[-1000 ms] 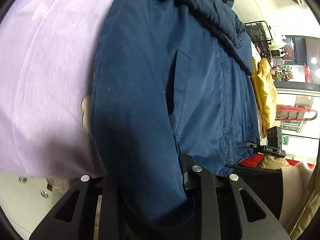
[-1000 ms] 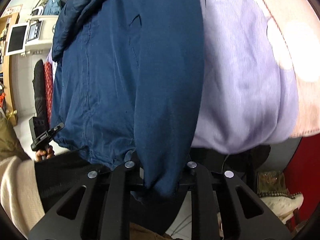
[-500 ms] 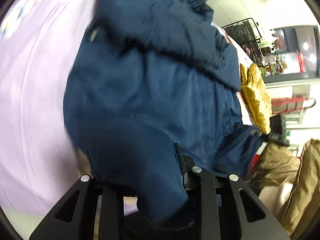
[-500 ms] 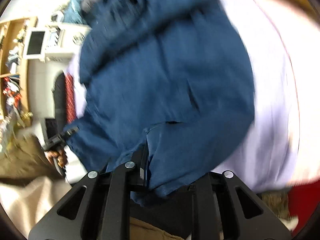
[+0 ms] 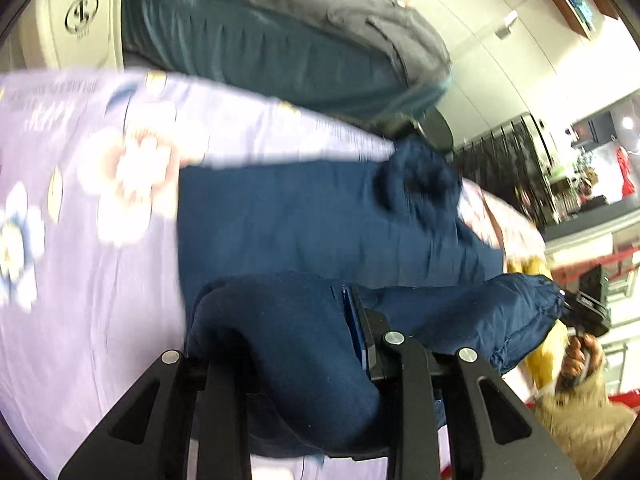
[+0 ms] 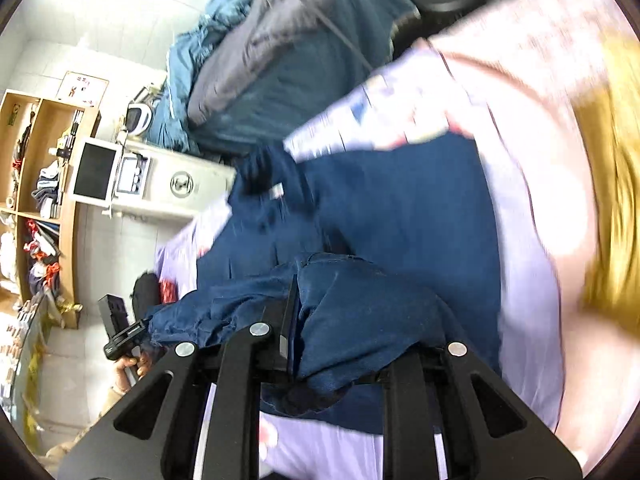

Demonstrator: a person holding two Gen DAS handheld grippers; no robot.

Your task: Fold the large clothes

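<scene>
Each fisheye camera sat just behind its own fingers and looked steeply down along them, very close to the navy jacket (image 5: 304,216) bunched there. Both views shared that jacket (image 6: 400,208) and the lilac bedsheet (image 5: 80,280) under it (each also caught the other gripper at its edge).

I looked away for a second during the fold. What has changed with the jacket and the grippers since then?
The blue jacket lay spread out; its near edge is now lifted and carried over its own body toward the pile of clothes. Unchanged: the left gripper and the right gripper stay clamped on jacket cloth, on the lilac sheet.
</scene>
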